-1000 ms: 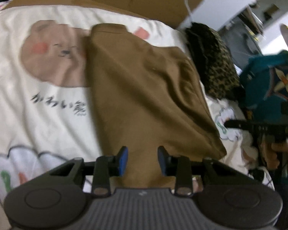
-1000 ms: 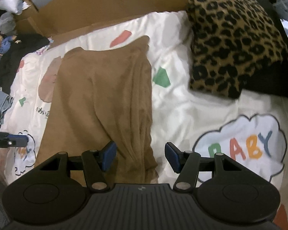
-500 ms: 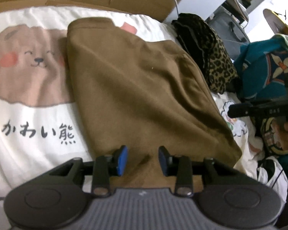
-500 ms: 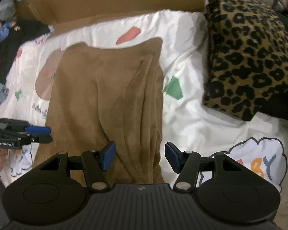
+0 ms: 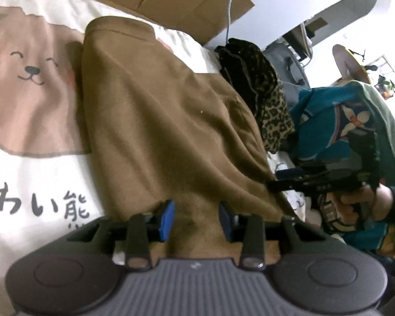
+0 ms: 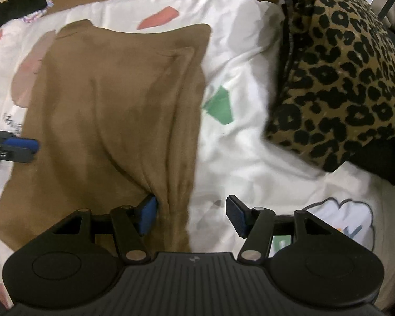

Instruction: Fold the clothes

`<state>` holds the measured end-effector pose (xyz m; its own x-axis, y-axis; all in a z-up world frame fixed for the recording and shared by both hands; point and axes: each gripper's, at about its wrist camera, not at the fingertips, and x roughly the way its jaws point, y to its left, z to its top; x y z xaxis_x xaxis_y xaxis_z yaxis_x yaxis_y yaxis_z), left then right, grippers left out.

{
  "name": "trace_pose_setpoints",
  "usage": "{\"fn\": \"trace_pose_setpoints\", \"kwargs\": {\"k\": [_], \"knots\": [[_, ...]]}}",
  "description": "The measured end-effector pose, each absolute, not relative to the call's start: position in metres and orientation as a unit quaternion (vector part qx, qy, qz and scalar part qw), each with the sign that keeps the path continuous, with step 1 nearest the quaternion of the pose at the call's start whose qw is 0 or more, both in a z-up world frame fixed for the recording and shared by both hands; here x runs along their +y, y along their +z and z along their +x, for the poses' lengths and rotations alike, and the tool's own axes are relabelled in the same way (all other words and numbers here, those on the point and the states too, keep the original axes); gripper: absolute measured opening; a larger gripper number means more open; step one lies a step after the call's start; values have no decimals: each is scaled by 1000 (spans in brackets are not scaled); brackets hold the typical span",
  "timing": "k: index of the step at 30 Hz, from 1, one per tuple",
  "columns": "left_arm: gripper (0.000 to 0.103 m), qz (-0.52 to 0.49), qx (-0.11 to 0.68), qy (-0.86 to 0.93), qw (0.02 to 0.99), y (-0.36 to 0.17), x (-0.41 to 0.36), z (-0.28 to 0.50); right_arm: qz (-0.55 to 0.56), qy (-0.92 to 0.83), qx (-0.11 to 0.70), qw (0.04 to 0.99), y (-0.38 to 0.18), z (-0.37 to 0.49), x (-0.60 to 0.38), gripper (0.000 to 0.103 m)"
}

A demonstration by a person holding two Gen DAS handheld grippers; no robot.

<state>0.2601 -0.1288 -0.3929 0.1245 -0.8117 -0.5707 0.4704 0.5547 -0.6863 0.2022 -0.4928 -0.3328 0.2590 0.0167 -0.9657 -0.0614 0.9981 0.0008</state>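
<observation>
Right wrist view: we set both grippers at the near hem of the brown sweater (image 6: 113,121), spread flat on the printed duvet (image 6: 239,137).

Our right gripper (image 6: 191,214) straddles its bunched right edge, jaws apart; our left gripper (image 5: 196,220), also apart and empty, hangs over the hem, so both corners can lift together.

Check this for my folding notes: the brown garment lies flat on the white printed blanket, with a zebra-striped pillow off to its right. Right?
Not quite. The pillow is leopard-spotted, not zebra-striped, as the right wrist view shows. The rest holds: the brown garment lies flat on the white printed blanket, with the pillow to its right.
</observation>
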Motion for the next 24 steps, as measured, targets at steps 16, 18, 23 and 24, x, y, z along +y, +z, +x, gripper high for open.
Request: {"fn": "trace_pose_setpoints", "kwargs": {"k": [16,18,23,24], "knots": [[40,-87,518,-551,649,-379,-146,243,39,-31,626,778,-332,191,-543,49],[37,-92,514,-554,648,-378,-151,240,51,-14,607,793,-320,190,-537,50],[33,-98,504,-558,652,-378,-160,237,59,20,581,811,-307,213,-517,52],[33,-94,504,-557,653,-379,-160,236,57,26,580,812,-307,222,-512,52]]}}
